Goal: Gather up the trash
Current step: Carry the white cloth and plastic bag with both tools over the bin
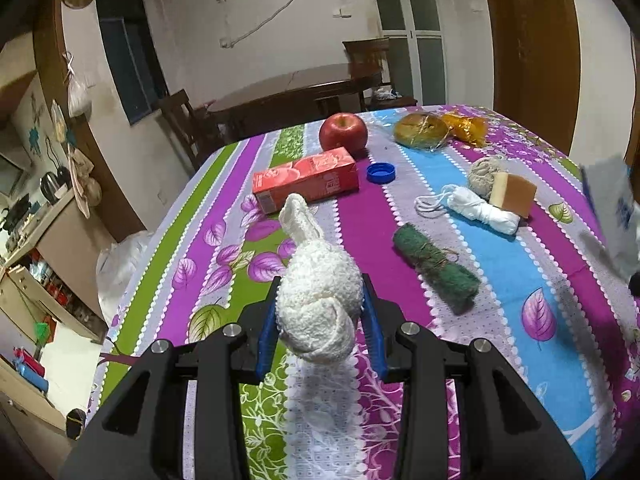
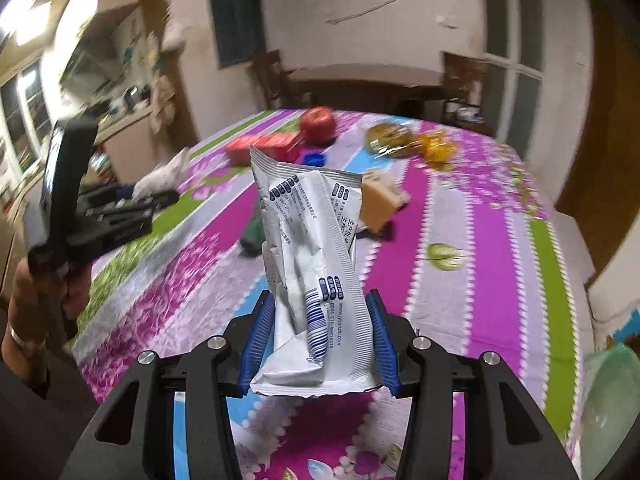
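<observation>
My left gripper (image 1: 320,312) is shut on a knotted white cloth (image 1: 316,292) and holds it above the striped tablecloth (image 1: 400,216). My right gripper (image 2: 320,336) is shut on a crumpled white wrapper with blue print (image 2: 308,264), held upright above the table. That wrapper shows blurred at the right edge of the left wrist view (image 1: 612,216). The left gripper and the hand holding it show at the left of the right wrist view (image 2: 80,208).
On the table lie a red carton (image 1: 306,178), an apple (image 1: 343,132), a blue bottle cap (image 1: 381,172), a wrapped bun (image 1: 420,130), an orange wrapper (image 1: 468,126), a soap block (image 1: 512,194), a white rolled cloth (image 1: 476,208) and a green rolled cloth (image 1: 436,270). A green bag (image 2: 612,396) is at the right.
</observation>
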A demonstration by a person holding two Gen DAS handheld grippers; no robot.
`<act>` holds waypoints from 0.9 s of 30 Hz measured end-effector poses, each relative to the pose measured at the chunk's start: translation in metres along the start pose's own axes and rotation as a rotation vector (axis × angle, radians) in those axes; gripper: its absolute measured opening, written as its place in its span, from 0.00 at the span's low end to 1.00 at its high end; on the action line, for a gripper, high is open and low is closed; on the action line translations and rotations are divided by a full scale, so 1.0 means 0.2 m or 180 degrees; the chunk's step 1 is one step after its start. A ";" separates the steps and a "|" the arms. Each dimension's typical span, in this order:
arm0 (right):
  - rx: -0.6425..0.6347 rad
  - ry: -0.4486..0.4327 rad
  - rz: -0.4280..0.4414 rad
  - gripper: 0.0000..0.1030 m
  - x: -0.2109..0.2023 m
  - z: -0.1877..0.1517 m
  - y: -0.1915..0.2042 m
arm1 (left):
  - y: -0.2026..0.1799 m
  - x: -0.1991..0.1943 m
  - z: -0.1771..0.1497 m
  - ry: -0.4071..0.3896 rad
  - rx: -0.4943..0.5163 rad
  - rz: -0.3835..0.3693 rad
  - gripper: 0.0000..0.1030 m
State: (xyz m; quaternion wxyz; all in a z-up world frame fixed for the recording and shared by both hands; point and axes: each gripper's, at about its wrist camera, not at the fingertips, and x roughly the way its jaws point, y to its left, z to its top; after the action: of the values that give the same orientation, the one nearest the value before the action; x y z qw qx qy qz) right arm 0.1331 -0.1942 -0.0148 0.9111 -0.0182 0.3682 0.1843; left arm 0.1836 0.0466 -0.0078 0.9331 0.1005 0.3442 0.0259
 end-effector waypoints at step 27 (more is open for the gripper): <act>0.0862 -0.0666 -0.0981 0.47 -0.65 -0.13 -0.59 | -0.91 -0.18 0.37 -0.0423 0.0785 -0.0843 0.34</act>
State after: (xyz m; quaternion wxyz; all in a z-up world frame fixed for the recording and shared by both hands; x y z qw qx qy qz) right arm 0.0707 -0.3508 0.0427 0.9558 0.0675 0.2860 -0.0073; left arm 0.2003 -0.1475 0.0327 0.9297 0.1694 0.2927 -0.1461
